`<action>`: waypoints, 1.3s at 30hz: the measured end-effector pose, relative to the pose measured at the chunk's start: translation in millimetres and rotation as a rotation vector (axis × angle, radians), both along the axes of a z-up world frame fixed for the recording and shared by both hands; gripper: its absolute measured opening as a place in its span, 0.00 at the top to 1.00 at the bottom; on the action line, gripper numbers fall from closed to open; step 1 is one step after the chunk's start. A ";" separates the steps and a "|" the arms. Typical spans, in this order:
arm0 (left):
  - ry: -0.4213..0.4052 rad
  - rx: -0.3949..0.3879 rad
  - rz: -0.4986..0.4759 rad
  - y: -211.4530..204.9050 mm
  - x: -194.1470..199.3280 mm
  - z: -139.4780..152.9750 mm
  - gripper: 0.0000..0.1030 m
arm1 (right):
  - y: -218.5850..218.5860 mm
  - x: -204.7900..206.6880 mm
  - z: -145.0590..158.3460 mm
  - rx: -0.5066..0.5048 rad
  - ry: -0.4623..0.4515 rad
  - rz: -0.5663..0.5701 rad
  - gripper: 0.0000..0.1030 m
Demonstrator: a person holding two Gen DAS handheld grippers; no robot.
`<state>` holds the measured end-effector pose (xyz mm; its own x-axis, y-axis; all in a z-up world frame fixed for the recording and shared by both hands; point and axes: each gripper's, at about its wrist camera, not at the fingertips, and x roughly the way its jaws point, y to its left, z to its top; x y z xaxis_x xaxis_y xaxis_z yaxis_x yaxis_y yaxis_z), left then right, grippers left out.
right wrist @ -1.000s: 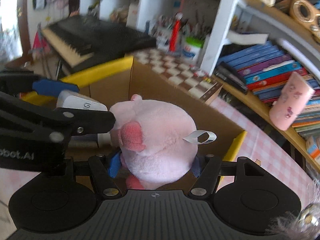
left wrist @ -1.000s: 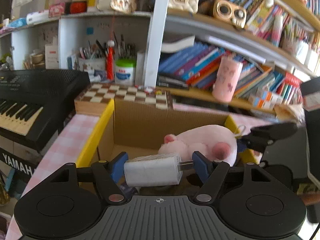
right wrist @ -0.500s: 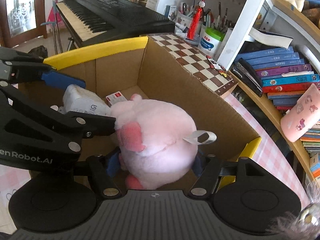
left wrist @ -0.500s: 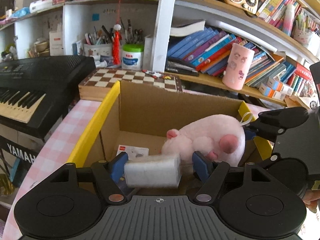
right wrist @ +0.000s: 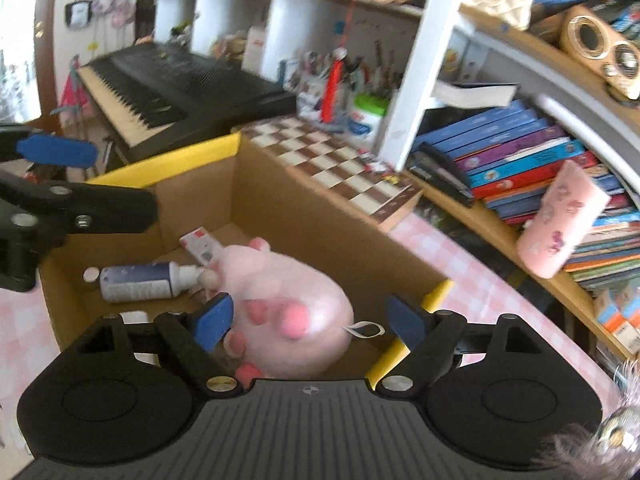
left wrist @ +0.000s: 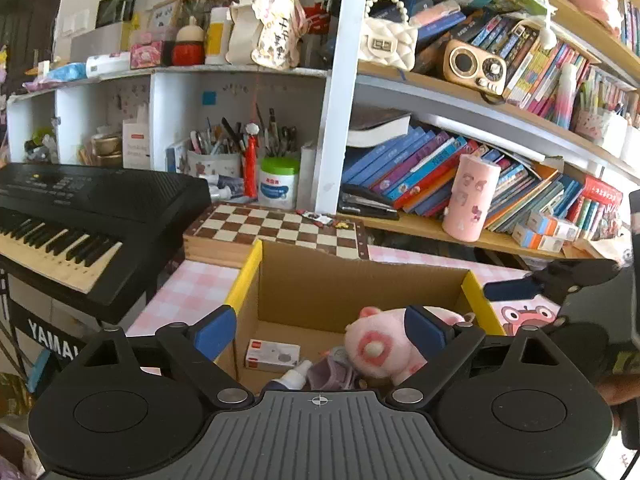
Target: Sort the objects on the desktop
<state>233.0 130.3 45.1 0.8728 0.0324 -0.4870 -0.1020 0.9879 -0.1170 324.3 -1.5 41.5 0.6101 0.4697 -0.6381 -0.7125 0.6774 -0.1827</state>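
Note:
An open cardboard box [left wrist: 244, 280] with yellow flaps [right wrist: 180, 160] sits on the pink checked table. The pink plush toy [left wrist: 384, 344] [right wrist: 288, 300] lies inside it, beside a spray bottle [right wrist: 140, 282] and a small red-and-white carton [left wrist: 272, 356]. My left gripper [left wrist: 318, 332] hovers over the box, jaws opening, with nothing between them. My right gripper [right wrist: 308, 322] is above the plush, jaws opening too, and its pads no longer press on the toy. A white corner [right wrist: 134, 316] shows low in the box. Each gripper appears at the edge of the other's view.
A black keyboard [left wrist: 80, 208] stands to the left and a chessboard [left wrist: 280, 228] lies right behind the box. A pink cup [left wrist: 472, 200] and rows of books fill the shelf at the right. Pen pots and a white jar [left wrist: 278, 184] stand behind the chessboard.
Both grippers have opened and lifted back. The white pack has left the left gripper and dropped out of sight. The plush has slipped from the right gripper onto the box floor.

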 end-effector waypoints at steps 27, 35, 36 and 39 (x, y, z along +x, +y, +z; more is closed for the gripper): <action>-0.020 -0.053 -0.094 -20.9 -119.3 1.0 0.01 | -93.6 -133.1 19.9 0.201 -0.015 -0.437 0.13; 0.028 -0.069 -0.131 -27.9 -161.2 -12.1 0.01 | -108.9 -199.9 -5.3 0.165 0.004 -0.540 0.11; 0.039 -0.075 -0.133 -28.4 -166.1 -14.4 0.01 | -110.0 -209.1 -9.4 0.161 0.012 -0.552 0.11; 0.061 -0.082 -0.137 -30.4 -178.7 -19.6 0.01 | -111.3 -228.6 -17.9 0.165 0.045 -0.580 0.11</action>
